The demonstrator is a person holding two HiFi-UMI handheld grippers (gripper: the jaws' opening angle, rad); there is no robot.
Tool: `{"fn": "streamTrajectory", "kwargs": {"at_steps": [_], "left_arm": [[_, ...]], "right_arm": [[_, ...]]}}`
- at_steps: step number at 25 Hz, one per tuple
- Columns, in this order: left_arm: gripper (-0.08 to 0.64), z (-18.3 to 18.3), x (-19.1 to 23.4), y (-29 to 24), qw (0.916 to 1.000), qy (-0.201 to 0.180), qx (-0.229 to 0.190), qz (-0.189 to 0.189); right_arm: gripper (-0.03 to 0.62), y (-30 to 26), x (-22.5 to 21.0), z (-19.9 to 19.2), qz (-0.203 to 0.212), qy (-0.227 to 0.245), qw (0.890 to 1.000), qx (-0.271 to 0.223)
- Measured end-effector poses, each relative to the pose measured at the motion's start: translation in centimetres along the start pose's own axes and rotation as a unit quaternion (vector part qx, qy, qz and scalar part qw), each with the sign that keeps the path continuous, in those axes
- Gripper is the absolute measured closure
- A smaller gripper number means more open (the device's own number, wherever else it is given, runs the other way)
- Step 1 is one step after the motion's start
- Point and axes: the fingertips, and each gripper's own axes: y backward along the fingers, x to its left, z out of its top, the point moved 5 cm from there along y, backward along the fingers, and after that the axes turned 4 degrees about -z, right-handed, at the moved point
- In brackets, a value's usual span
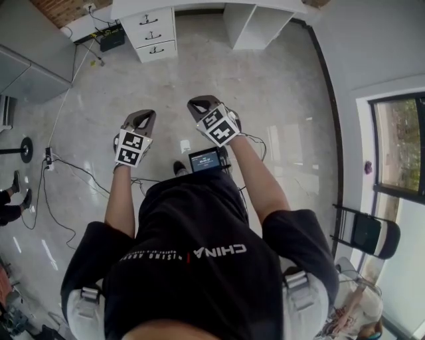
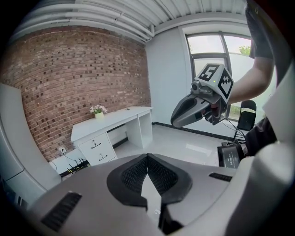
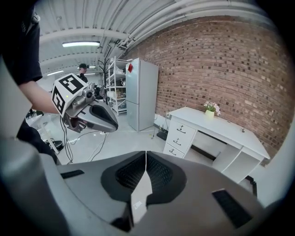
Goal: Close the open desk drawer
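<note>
A white desk (image 1: 199, 8) stands against the brick wall, far across the floor from me. Its stack of three drawers (image 1: 154, 33) shows in all views: drawers (image 2: 97, 147), drawers (image 3: 177, 138). The lowest drawer (image 1: 157, 50) seems to stick out slightly; I cannot tell this for sure from here. My left gripper (image 1: 143, 117) and right gripper (image 1: 199, 103) are held side by side at waist height, well short of the desk. The left gripper (image 2: 147, 156) has its jaws shut on nothing. The right gripper (image 3: 146, 154) is likewise shut and empty.
Cables (image 1: 73, 169) trail over the grey floor at the left, near a grey cabinet (image 1: 33, 60). A folding chair (image 1: 365, 232) stands by the window at the right. A small screen (image 1: 206, 159) hangs at the person's waist. A grey fridge (image 3: 140, 92) stands left of the desk.
</note>
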Motion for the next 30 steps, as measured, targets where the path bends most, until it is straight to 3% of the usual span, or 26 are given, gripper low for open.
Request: {"fn": "streamTrajectory", "kwargs": {"at_steps": [15,30], "left_arm": [[0.548,4.8,-7.0,-5.7,0.9997,0.020,-0.003,0.017],[0.548,7.1,-5.5,-7.5,0.9993,-0.003,0.016,0.034]], "right_arm": [[0.576,6.0,-5.4,-4.7,0.018,0.043,0.999,-0.001],[0.576,5.0,-8.2,-3.7,0.003,0.040,0.999,-0.022]]}}
